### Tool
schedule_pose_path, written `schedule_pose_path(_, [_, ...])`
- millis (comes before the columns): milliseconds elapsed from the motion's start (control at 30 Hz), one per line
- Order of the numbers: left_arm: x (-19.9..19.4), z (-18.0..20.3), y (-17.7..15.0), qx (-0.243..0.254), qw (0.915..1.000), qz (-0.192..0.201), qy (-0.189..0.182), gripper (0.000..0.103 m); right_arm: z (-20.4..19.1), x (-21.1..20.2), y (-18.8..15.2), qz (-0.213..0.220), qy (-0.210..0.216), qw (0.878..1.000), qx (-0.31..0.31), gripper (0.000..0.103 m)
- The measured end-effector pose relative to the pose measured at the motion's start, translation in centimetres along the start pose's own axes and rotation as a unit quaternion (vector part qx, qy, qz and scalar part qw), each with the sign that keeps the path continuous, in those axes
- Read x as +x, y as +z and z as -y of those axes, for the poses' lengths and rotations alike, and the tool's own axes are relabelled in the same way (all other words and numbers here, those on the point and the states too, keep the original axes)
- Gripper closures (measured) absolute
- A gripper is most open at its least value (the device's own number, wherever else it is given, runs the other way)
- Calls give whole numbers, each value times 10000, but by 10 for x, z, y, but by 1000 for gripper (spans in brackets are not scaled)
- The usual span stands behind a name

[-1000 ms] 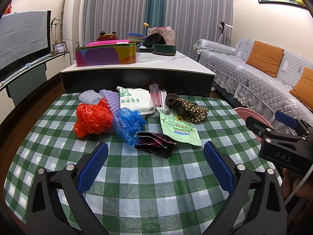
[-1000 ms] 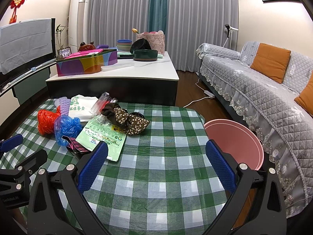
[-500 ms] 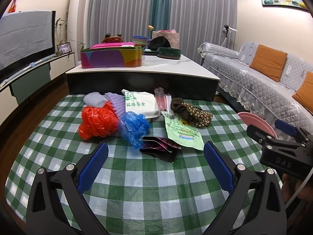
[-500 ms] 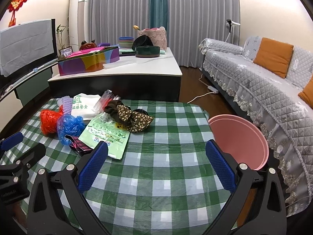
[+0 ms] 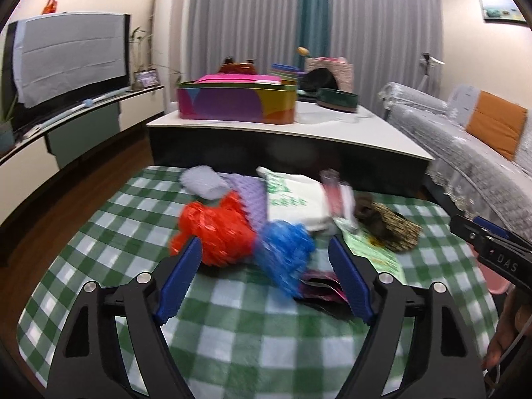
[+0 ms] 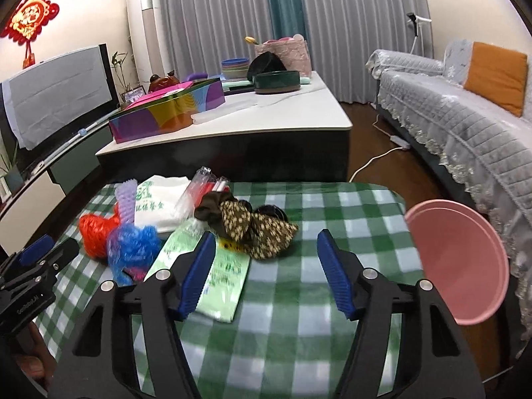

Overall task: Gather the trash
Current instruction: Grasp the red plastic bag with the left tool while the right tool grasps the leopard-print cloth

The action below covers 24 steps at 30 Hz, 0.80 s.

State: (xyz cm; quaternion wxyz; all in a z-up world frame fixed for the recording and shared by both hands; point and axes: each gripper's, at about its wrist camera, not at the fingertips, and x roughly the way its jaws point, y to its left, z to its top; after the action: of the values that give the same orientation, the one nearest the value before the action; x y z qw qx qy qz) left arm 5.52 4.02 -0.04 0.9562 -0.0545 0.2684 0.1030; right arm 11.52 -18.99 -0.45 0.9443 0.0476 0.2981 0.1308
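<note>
green checked tablecloth (image 6: 299,349), pink basin (image 6: 465,266)

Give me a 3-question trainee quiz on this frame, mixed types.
1. True or false: the left gripper is clamped on the blue bag.
2. Which item lies nearest the right gripper? A) red bag B) floral cloth C) white bag
3. Fill in: the pink bin stands off the table's ____ edge in the right wrist view.

Key: 1 false, nothing is gripped yet; 2 B; 3 right.

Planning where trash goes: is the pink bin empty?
Cannot tell. The pink bin shows only its smooth pink inner wall; its bottom lies out of sight.
</note>
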Motion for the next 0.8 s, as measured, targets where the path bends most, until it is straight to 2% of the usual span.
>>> schedule_pose_path(267, [46,-19,19,-182,9987,10,471,27,-6,60,8,-350,192,9992,-78,40])
schedule_pose_path(500, [82,-32,20,-367,9947,-318,908,27,-19,90,6,-579,320,9974,-284,40])
schedule_pose_path(600, [89,-41,20,-529,9930,-432,961,27,-22,98,6,-659,366,9966,-319,40])
schedule_pose_path(700, [95,-42,20,-570,9931,-550,865,27,-24,101,6,-740,418,9957,-377,48])
schedule_pose_path(800, [99,-40,19,-555,9939,-592,742,30,-25,103,6,-812,527,9946,-371,62])
